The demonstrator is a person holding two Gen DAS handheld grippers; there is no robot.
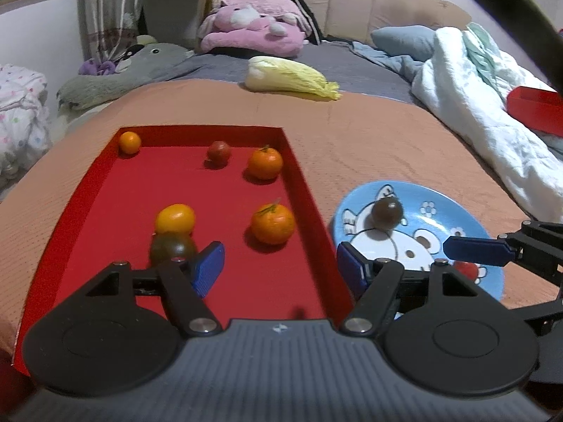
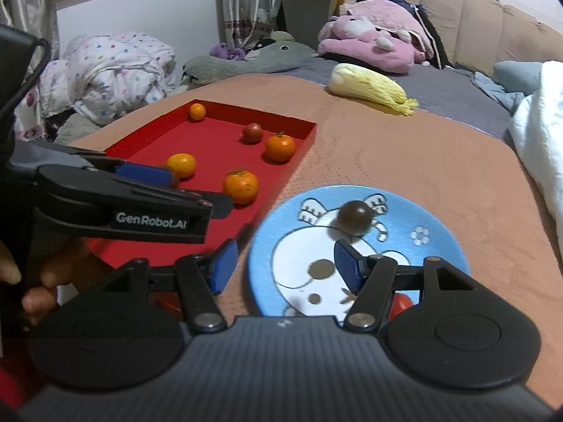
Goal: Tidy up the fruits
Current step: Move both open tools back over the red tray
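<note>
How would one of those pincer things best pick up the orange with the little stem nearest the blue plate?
Grip the near mandarin across its round middle, one pad on each side, coming down from above. Its stem sticks up, so it sits upright and steady, and its widest part offers the surest hold. There is bare red tray floor around it; only the tray wall to its right stands near. The open left gripper is closest, I'd judge.

Orange blanket [image 1: 369, 147] bears red tray [image 1: 302, 179], blue plate [image 1: 457, 218], cabbage [image 1: 292, 77]

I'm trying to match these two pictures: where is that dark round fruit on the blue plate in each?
Left wrist view: dark fruit right of centre, on the plate's far side.
Right wrist view: dark fruit near centre, above the painted animal.
Shared landmark: the red tray, left of the blue plate.
</note>
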